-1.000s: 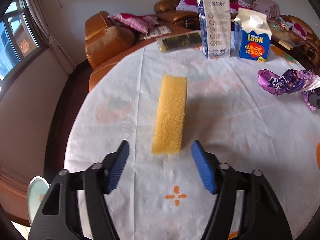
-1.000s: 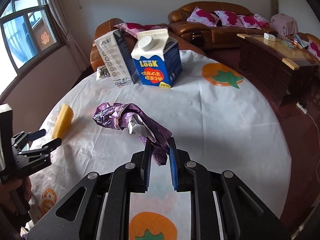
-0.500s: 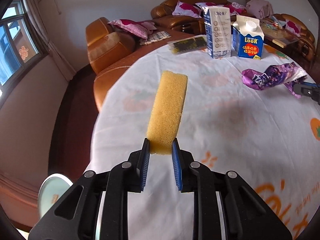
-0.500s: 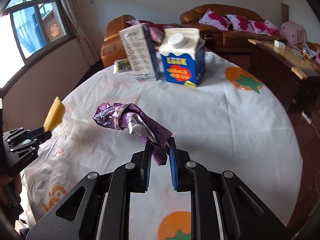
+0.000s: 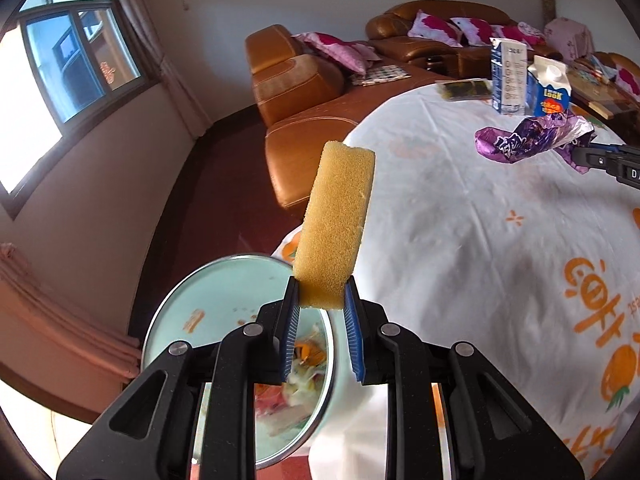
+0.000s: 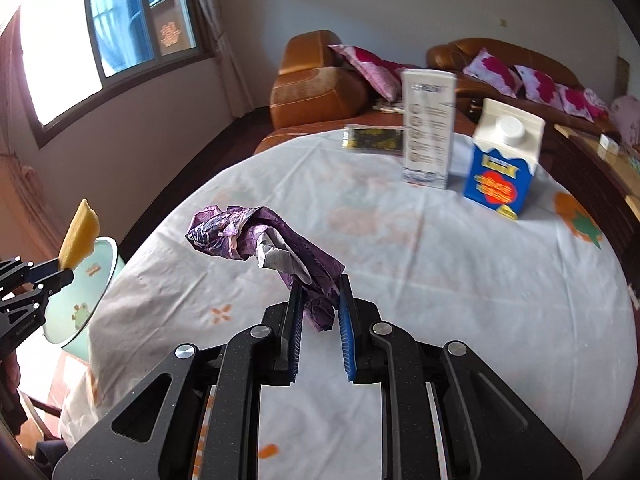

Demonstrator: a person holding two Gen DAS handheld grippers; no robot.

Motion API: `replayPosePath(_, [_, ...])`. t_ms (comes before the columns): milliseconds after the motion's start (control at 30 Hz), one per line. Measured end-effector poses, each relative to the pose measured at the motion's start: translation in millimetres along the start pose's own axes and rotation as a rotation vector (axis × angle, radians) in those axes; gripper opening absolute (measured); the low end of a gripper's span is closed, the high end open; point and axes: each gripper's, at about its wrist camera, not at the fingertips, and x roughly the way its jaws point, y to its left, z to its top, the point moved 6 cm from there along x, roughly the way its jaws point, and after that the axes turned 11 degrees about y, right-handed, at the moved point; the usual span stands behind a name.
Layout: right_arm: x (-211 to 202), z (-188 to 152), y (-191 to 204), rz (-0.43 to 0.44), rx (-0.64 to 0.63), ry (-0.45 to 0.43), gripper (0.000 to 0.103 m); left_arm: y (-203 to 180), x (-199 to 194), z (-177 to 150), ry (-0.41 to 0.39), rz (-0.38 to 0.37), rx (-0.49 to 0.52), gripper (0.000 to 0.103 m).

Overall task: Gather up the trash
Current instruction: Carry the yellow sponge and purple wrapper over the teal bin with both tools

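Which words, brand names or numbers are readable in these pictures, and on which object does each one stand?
"LOOK": on the blue milk carton; the print on its red patch is too small to read.
Tall white carton: heading and rows of print, blurred, unreadable.
Purple wrapper: large white characters, too crumpled to read.
Tablecloth: orange lettering at the right edge, distorted, not readable.
Dark packet: nothing legible.

A home living room. Brown leather sofas (image 5: 436, 36) with pink flowered cushions (image 6: 492, 72) line the far wall, and an armchair (image 6: 316, 92) stands near a curtained window (image 6: 120, 28). A round table (image 6: 400, 248) under a white cloth printed with orange fruit holds milk cartons (image 6: 502, 160) near its far edge. A pale green trash bin (image 5: 224, 312) sits by the table's left edge.
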Motion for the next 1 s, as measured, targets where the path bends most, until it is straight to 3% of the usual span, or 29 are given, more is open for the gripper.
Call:
replayPosePath(400, [13, 15, 74, 0.026, -0.145, 0.005, 0.017, 61, -1, -40, 0.04, 0.093, -0.081, 0.022])
replayPosePath(1000, [25, 18, 151, 0.022, -0.33, 0.001, 0.017, 96, 2, -67, 0.074, 0.176, -0.102, 0.022])
